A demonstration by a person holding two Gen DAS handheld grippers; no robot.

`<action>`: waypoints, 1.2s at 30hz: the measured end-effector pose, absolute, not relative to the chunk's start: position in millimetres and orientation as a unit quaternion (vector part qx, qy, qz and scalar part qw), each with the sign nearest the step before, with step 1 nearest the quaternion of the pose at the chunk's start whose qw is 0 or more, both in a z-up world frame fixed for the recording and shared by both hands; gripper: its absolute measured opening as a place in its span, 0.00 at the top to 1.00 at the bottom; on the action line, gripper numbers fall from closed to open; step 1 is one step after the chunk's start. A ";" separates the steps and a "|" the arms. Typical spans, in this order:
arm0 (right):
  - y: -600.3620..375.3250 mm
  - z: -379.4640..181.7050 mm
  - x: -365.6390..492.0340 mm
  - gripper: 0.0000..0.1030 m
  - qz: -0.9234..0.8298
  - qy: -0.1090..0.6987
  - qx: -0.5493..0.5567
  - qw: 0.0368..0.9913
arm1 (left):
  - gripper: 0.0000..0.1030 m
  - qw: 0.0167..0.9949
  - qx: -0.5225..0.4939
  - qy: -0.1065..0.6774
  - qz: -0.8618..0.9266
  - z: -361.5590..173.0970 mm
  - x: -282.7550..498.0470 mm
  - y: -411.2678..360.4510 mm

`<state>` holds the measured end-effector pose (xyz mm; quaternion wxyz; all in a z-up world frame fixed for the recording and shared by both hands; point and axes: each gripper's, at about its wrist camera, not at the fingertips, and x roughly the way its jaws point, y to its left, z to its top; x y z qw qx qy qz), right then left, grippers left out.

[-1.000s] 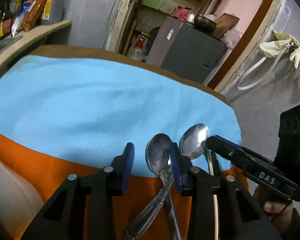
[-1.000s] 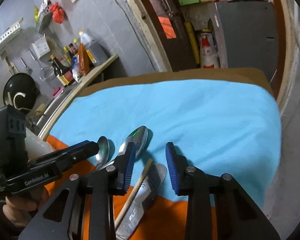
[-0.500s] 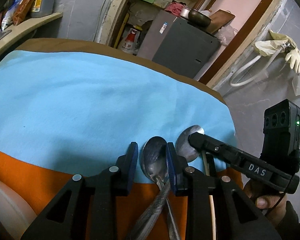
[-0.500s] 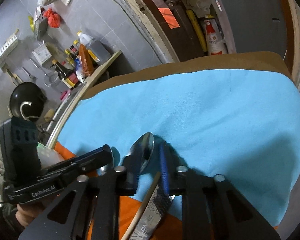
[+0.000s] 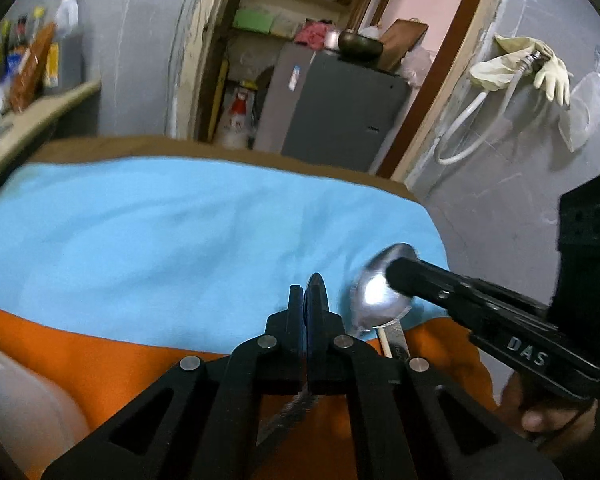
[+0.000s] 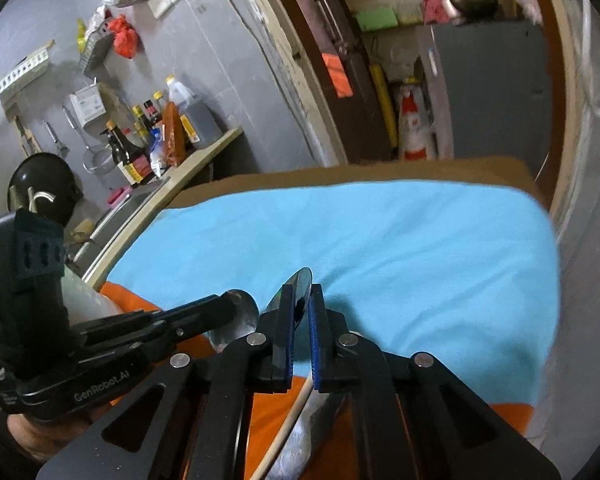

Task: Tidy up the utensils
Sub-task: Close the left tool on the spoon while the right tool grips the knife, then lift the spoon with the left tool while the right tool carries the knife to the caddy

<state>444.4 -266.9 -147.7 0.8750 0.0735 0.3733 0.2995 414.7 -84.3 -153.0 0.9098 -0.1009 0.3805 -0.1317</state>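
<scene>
The left gripper [image 5: 305, 300] has just finished closing; its black fingers pinch a shiny steel spoon [image 5: 315, 285] edge-on, the bowl tip showing just above the fingertips and the patterned handle [image 5: 288, 416] running back under the gripper body. From the right wrist view the same tool [image 6: 224, 314] enters from the left, with that spoon's bowl [image 6: 242, 318] showing past its tip.

The right gripper [image 6: 300, 316] has likewise just closed. Its blue-padded fingers [image 6: 287, 320] clamp a second steel spoon [image 6: 298, 284], whose bowl juts out beyond the pads. In the left wrist view this bowl [image 5: 376, 300] catches a bright glare beside the black tip of the right gripper [image 5: 400, 274], held by a hand [image 5: 548, 416] at the lower right.

Both spoons sit over the seam where the light blue cloth [image 5: 180, 232] meets the orange cloth [image 5: 100, 360]. A pale wooden chopstick [image 6: 290, 420] and a silver patterned flat utensil [image 6: 320, 432] lie on the orange cloth below the right gripper.
</scene>
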 end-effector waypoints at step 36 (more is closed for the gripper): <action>-227.0 -84.2 261.7 1.00 0.191 0.160 -0.133 0.959 | 1.00 0.976 -0.013 0.199 -0.089 -90.9 289.3 -79.1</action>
